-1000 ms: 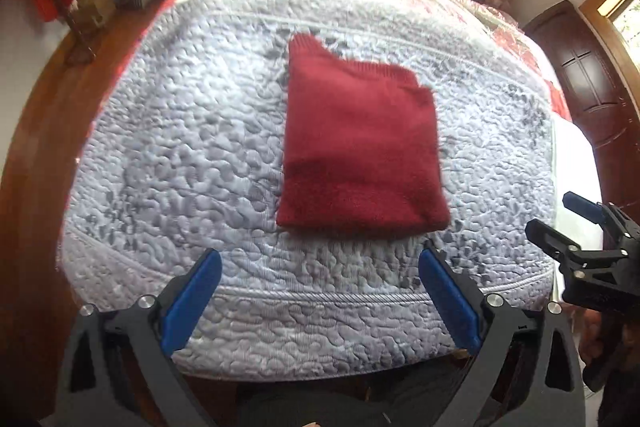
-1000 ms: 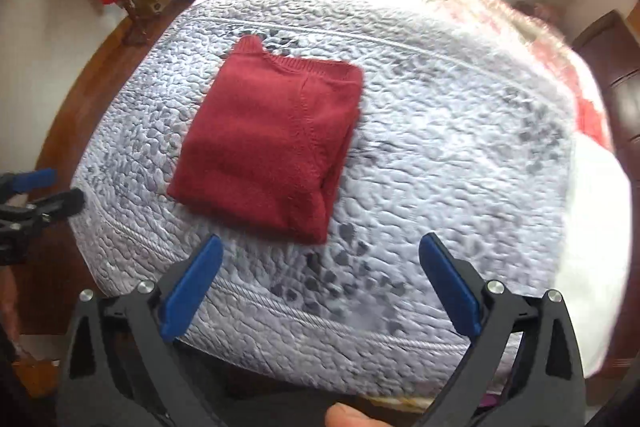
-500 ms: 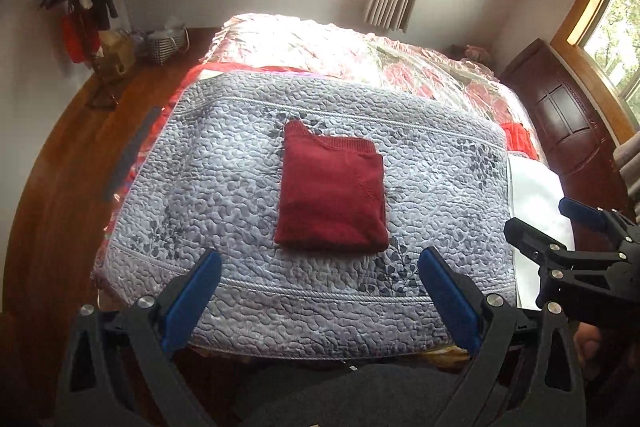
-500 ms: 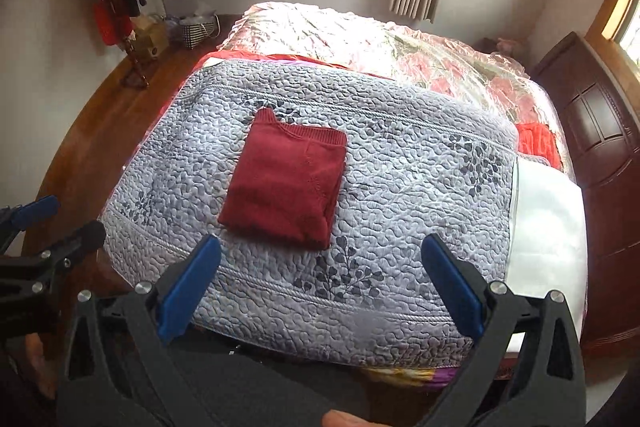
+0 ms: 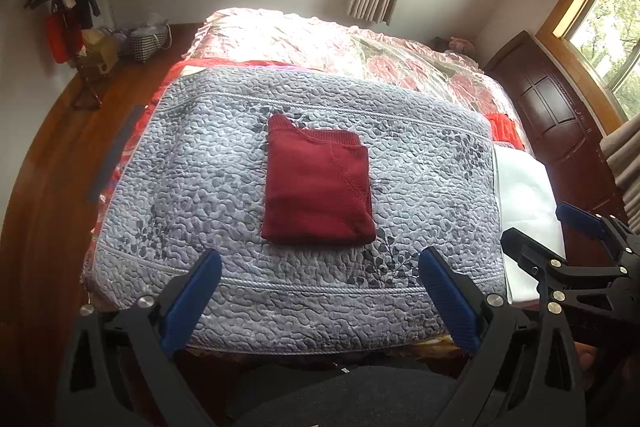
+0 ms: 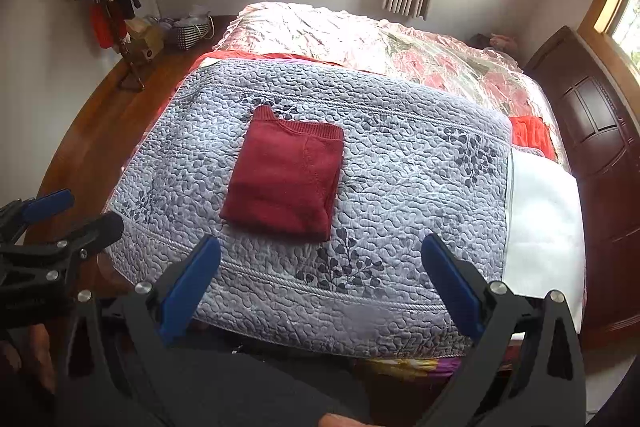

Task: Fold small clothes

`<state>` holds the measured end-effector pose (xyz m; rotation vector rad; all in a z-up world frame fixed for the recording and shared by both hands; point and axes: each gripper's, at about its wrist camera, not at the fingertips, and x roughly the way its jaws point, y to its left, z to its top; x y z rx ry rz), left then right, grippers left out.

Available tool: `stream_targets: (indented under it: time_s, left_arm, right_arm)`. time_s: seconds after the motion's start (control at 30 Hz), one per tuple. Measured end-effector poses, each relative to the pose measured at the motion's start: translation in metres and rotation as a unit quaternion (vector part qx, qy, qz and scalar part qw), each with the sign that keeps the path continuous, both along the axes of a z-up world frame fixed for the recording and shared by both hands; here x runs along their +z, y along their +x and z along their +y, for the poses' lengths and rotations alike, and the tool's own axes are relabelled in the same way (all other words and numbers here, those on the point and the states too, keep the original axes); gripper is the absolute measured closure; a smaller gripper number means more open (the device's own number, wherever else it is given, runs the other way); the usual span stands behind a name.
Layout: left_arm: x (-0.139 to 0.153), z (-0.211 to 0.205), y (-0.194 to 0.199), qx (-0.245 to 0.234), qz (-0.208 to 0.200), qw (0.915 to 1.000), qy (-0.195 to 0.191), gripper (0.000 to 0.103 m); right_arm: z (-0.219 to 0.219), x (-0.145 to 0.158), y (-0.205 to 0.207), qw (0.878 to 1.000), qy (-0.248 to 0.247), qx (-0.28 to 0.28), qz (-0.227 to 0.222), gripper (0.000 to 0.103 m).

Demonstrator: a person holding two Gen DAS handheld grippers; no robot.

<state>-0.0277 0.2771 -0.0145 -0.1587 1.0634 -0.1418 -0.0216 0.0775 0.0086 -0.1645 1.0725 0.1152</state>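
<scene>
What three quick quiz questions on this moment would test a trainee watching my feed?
1. True or false: the red sweater lies folded into a compact rectangle on the grey quilt.
2. Multiple choice: the left gripper is (A) clamped on the sweater, (B) open and clear of it, (C) pressing the quilt flat.
3. Fill in: in the right wrist view, the sweater's ribbed edge is on the side ____ from the right gripper.

Key: 1 true; 2 B; 3 farthest. Both pairs of jaws stand wide apart with nothing between them.
</scene>
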Motion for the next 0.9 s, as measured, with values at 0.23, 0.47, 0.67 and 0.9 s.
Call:
stream_targets:
  time_s: [0.23,0.47,0.67,0.9]
  left_arm:
    - [-0.0007,-0.0012,-0.0035,-0.003,0.001,1.0,0.002,0.004]
    - [0.0008,0.0007,-0.0032,0.002,-0.002,1.0,0.005,0.004]
    - [0.004,0.0015,-0.003,0.001,-0.008,1.0,0.006,0.004]
    - [0.0049,0.0018,-0.0029,0.003,-0.009,0.9999,0.007,0.004]
  right_arm:
    - [0.0021,-0.0004,-0.0033,1.0,0.003,0.003,-0.001,0.003]
    - [-0.0013,0.0027,-0.0035,1.0,0.012,-0.001,-0.007,0.003]
    - [-0.0014,0.0007,-0.0038,1.0,0.017,-0.004,-0.002,0.003]
    - [0.004,0.0007,-0.0034,1.0,0.017,0.003,0.001,0.003]
